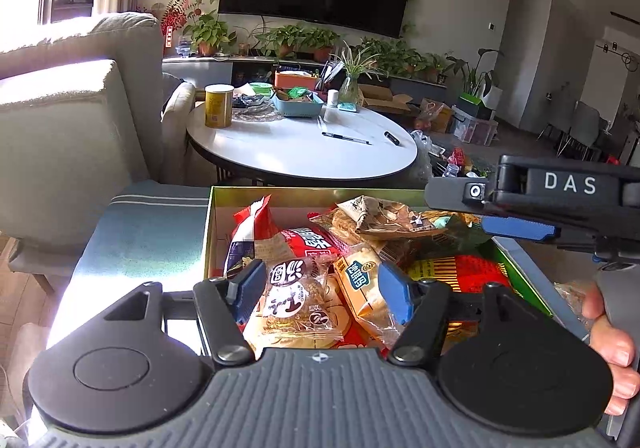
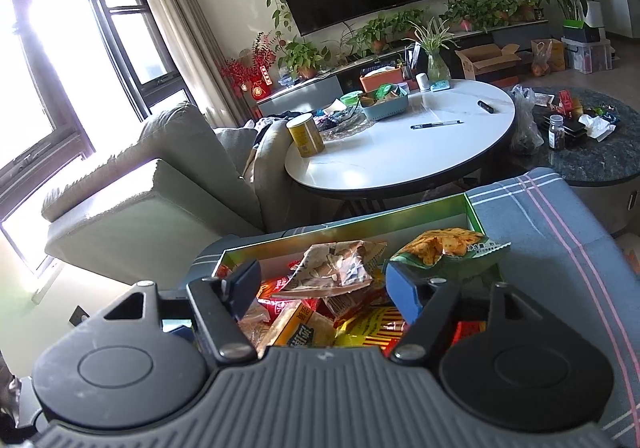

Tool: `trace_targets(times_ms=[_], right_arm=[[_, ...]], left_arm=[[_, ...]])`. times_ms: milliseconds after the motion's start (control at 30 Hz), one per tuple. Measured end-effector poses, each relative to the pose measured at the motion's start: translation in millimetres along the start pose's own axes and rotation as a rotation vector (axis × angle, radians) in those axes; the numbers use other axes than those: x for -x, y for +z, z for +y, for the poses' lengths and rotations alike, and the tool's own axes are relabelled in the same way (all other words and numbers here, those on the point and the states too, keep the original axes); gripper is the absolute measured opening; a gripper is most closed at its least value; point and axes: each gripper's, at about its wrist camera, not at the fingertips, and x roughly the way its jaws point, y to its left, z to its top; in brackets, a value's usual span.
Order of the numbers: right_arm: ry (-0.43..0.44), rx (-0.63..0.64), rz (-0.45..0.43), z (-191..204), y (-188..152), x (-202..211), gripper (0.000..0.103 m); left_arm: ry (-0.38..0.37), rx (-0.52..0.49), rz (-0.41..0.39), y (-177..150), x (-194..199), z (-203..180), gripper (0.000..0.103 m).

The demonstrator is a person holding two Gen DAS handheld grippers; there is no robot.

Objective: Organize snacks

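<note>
Here the left hand-held gripper [image 1: 320,294], jaws apart, straddled the round cake packet [image 1: 294,302] lying directly beneath it, nearer than the right hand-held gripper [image 2: 324,288], likewise apart and empty.

Right gripper [image 2: 322,282]: fingers [image 2: 402,294] are held apart over the box, nothing clamped.
Box [image 2: 474,214]: filled with snack packets, set on a striped cloth [image 2: 560,232].
Green packet [image 2: 448,246]: seen just beside the right-hand finger.
Worktop [image 2: 400,156]: a yellow can [image 2: 306,136] and a pen [image 2: 436,124] are carried.
</note>
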Motion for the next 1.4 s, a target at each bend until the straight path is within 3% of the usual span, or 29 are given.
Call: trace_targets(times_ms=[200, 500, 600, 867, 1000, 1167, 1400], right_arm=[[0.023, -0.009, -0.017, -0.9, -6.6, 24.5, 0.084], [0.038, 0.056, -0.014, 11.8, -43.2, 63.3, 0.084], [0.038, 0.058, -0.023, 15.8, -54.5, 73.1, 0.084], [0.021, 0.02, -0.036, 13.0, -72.1, 101.1, 0.084], [-0.014, 0.044, -0.051, 14.3, -78.9, 114.3, 0.084], [-0.012, 0.054, -0.053, 14.6, -89.3, 121.4, 0.084], [-0.021, 0.074, -0.059, 13.6, -97.1, 126.2, 0.084]], left_arm=[[0.025, 0.04, -0.021, -9.8, 24.7, 3.8, 0.075], [0.1, 0.11, -0.016, -34.3, 68.3, 6.1, 0.078], [0.092, 0.114, -0.024, -40.1, 83.6, 3.0, 0.078], [0.096, 0.112, -0.052, -56.6, 119.8, -12.2, 0.084], [0.098, 0.076, -0.035, -64.3, 127.6, -23.4, 0.085], [0.154, 0.032, -0.031, -73.6, 135.0, -32.8, 0.086], [0.154, 0.038, -0.024, -79.0, 136.8, -33.5, 0.087]])
